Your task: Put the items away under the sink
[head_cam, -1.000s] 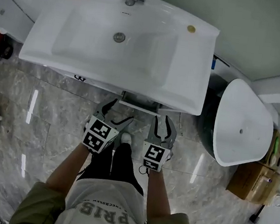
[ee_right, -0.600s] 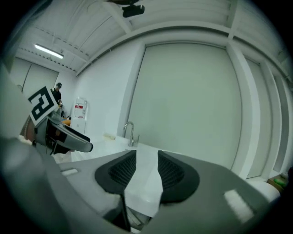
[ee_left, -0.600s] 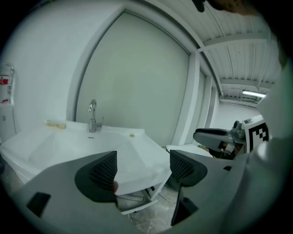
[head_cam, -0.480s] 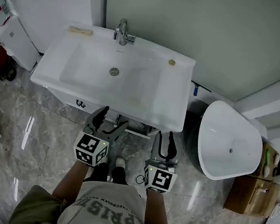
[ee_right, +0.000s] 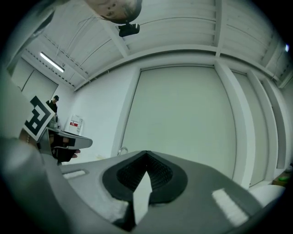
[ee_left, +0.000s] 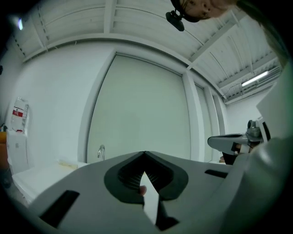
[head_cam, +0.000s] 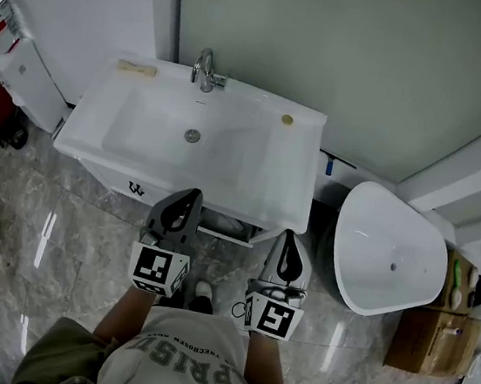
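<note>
The left gripper (head_cam: 191, 196) and the right gripper (head_cam: 288, 235) have just been closing; both now have their jaws pressed together with nothing between them. They are held side by side in front of the white rectangular ceramic sink (head_cam: 135, 125). Its bowl holds only the round metal drain (head_cam: 192, 136). On its back ledge lie a beige flat bar (head_cam: 137, 68), left of the chrome tap (head_cam: 204, 69), and a small round tan piece (head_cam: 287, 119) on the right. The dark opening under the sink (head_cam: 229, 226) shows between the grippers, its contents too small to tell. A white oval tub (head_cam: 378, 280) stands to the right.
</note>
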